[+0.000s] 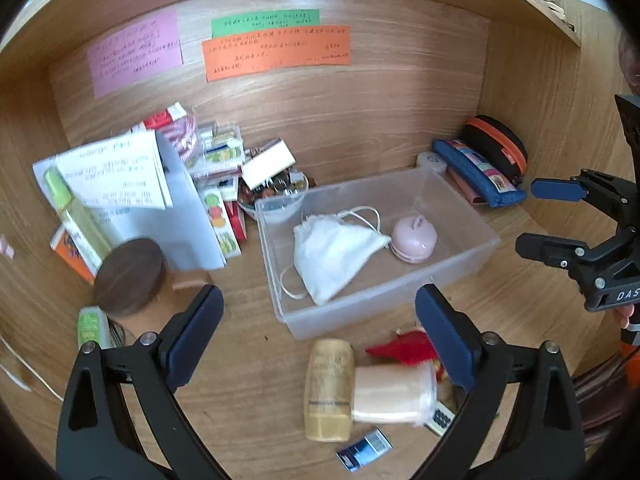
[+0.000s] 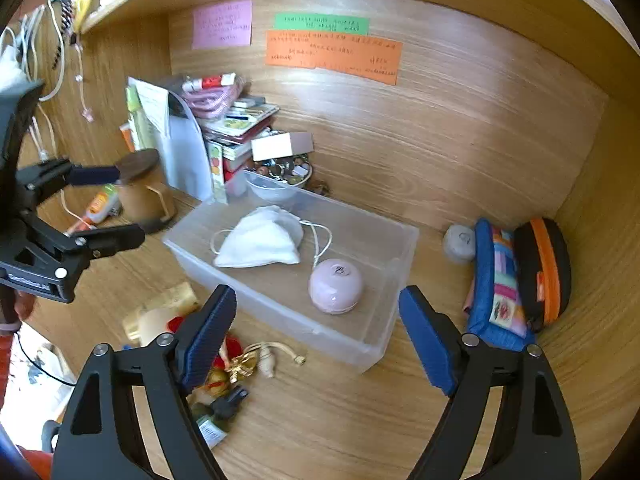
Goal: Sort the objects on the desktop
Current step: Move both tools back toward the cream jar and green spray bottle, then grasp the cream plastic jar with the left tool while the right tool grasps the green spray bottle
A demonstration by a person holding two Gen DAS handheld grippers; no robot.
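Both the left gripper (image 1: 320, 332) and right gripper (image 2: 318, 330) gape wide, holding nothing. A white drawstring pouch (image 1: 334, 254) and pink round case (image 1: 414, 238) lie in the clear bin (image 1: 472, 258).

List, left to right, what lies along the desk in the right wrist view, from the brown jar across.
Brown-lidded jar → clear plastic bin → grey round thing → blue pencil case → black case with orange zip.

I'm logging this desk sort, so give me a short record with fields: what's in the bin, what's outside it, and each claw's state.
bin: clear plastic bin on wooden desk
inside bin: white drawstring pouch; pink round gadget
right of bin: blue pencil case; black-and-orange zip case
in front of bin: gold bottle; cream jar
left claw: open, empty
right claw: open, empty
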